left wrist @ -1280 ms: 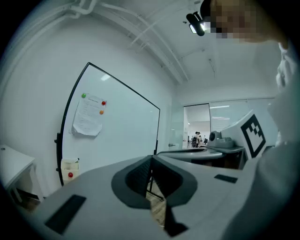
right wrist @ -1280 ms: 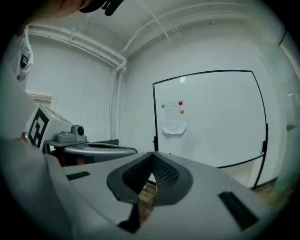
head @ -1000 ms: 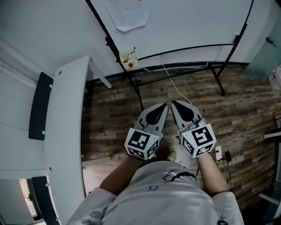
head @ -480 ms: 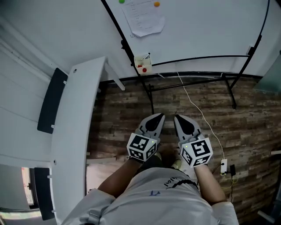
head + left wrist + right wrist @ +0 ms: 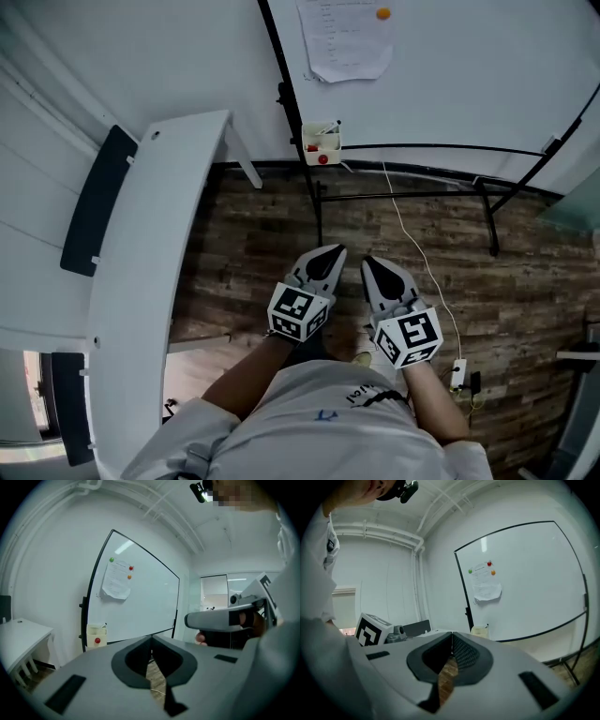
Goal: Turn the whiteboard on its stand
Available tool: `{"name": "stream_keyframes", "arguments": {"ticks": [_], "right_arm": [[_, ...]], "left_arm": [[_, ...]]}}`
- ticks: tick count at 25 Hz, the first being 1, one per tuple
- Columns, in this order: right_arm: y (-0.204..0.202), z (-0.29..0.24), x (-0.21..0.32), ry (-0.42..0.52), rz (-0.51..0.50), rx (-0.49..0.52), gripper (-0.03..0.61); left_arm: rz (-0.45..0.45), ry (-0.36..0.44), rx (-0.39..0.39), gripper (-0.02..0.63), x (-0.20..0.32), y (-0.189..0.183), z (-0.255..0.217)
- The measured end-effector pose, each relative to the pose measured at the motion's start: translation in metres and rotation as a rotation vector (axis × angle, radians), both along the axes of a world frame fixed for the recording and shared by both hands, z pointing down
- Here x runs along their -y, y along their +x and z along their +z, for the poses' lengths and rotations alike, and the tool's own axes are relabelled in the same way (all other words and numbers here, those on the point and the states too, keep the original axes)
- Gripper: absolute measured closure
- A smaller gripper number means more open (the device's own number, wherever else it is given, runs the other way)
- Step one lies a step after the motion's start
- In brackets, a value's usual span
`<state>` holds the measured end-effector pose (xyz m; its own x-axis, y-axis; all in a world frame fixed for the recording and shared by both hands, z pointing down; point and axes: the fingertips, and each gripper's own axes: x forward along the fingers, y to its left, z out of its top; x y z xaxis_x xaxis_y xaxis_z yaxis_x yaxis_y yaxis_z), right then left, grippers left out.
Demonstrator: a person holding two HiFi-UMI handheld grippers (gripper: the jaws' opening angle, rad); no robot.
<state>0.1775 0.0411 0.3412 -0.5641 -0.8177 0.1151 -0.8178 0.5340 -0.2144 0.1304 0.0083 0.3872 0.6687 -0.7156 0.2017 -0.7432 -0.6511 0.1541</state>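
The whiteboard [image 5: 469, 66] stands ahead on a black wheeled stand [image 5: 403, 192], with a paper sheet [image 5: 347, 37] and coloured magnets pinned near its left edge. It also fills the left gripper view [image 5: 140, 602] and the right gripper view [image 5: 525, 588]. My left gripper [image 5: 330, 253] is shut and empty, held low in front of the person's body, well short of the board. Beside it my right gripper [image 5: 370, 264] is also shut with nothing between its jaws. Both point toward the board's lower left part.
A small beige box [image 5: 321, 143] with a red button hangs on the stand's left post. A white desk [image 5: 141, 272] runs along the left, with dark chair backs [image 5: 94, 202] beyond it. A white cable [image 5: 412, 244] trails over the wood floor to a power strip [image 5: 459, 373].
The view has tilted up and moved closer to the board, so more of the paper and magnets shows. Both grippers stay shut and side by side, a little lower in the picture.
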Motion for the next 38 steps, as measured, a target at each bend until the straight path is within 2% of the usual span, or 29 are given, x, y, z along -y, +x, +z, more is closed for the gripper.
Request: {"name": "stream_keyframes", "arguments": {"ticks": [3,7,10,15,20,26,31,32,38], "right_arm": [[-0.020,0.003,0.041,0.021,0.018,-0.008,0.566],[-0.051,0.016,0.101,-0.007,0.049,-0.005,0.566],[-0.083,0.026,0.147,-0.022,0.057,-0.019,0.566],[-0.118,0.045,0.208,-0.056,0.066,-0.034,0.566],[-0.150,0.088,0.262,-0.084,0.049,-0.061,0.566],[-0.168,0.147,0.319,-0.123,0.080,-0.065,0.566],[-0.177,0.178,0.330,-0.157,0.060,-0.089,0.566],[-0.178,0.182,0.330,-0.163,0.059,-0.092,0.566],[-0.183,0.198,0.330,-0.192,0.057,-0.107,0.566]], "left_arm": [[0.012,0.008,0.003,0.603,0.042,-0.021,0.013],[0.092,0.064,0.067,0.603,0.097,-0.041,0.027],[0.129,0.070,0.087,0.603,0.145,-0.067,0.047],[0.130,0.032,0.090,0.603,0.222,-0.108,0.088],[0.110,0.010,0.092,0.603,0.285,-0.133,0.129],[0.088,-0.030,0.071,0.603,0.333,-0.146,0.177],[0.105,-0.036,0.128,0.601,0.361,-0.155,0.220],[0.112,-0.039,0.141,0.594,0.366,-0.157,0.229],[0.175,-0.033,0.187,0.451,0.401,-0.152,0.262]]}}
